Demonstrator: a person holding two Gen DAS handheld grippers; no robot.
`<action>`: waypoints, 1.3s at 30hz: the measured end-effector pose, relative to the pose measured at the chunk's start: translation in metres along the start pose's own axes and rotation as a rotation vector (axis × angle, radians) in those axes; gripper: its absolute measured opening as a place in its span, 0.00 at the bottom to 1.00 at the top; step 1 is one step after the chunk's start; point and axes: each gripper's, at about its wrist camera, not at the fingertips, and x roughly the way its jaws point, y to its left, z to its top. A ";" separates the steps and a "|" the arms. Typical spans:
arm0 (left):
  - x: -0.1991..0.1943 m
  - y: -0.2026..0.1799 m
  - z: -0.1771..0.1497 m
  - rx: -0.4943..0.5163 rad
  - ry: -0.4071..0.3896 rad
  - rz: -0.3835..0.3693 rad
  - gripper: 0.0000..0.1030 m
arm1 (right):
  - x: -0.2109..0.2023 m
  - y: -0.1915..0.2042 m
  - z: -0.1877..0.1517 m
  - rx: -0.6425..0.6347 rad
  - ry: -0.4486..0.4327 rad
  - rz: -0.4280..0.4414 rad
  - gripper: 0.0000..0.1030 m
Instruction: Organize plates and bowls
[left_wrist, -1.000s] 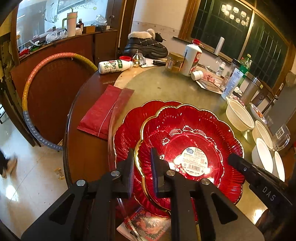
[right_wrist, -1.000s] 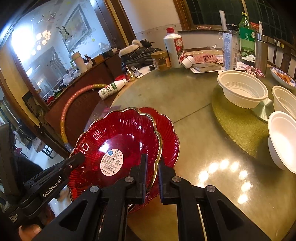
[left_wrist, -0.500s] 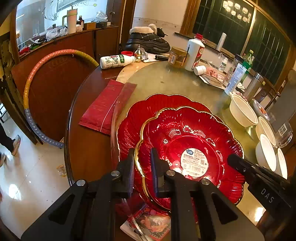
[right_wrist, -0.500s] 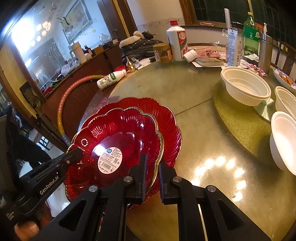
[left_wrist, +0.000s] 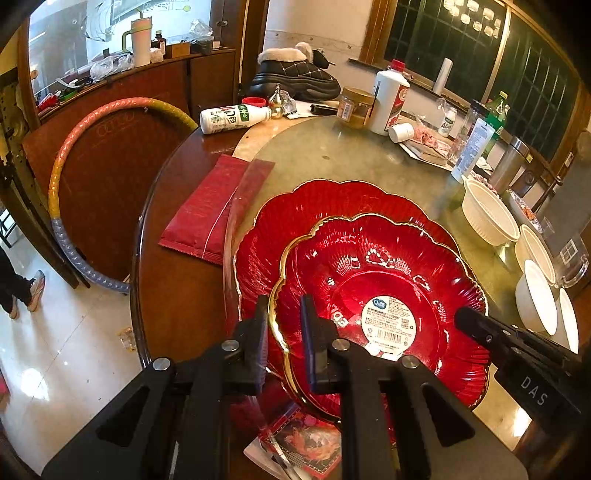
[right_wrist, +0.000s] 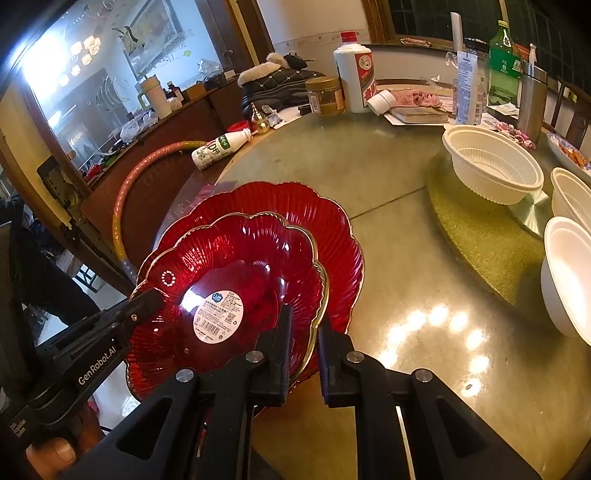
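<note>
A small red scalloped plate with a gold rim and a white sticker is held over a larger red plate that lies on the round table. My left gripper is shut on the small plate's left rim. My right gripper is shut on its right rim. Each gripper also shows in the other's view. Several white bowls stand to the right.
A glass turntable covers the table's middle. Bottles, a jar, a book and a steel cup stand at the back. A red packet lies left of the plates. A hoop leans by the table's left edge.
Both grippers have carried the small plate back toward the table's near edge, so more of the large plate shows beyond it. Both grips are unchanged.
</note>
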 end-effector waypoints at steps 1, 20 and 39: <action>0.000 0.000 0.000 0.001 0.001 0.000 0.13 | 0.000 0.000 0.000 0.001 0.001 0.000 0.11; -0.006 0.003 0.002 -0.012 -0.014 0.011 0.13 | 0.000 0.003 -0.002 0.005 0.013 -0.004 0.17; -0.028 0.002 0.006 -0.053 -0.049 -0.014 0.55 | -0.025 0.007 -0.003 -0.021 -0.028 -0.008 0.53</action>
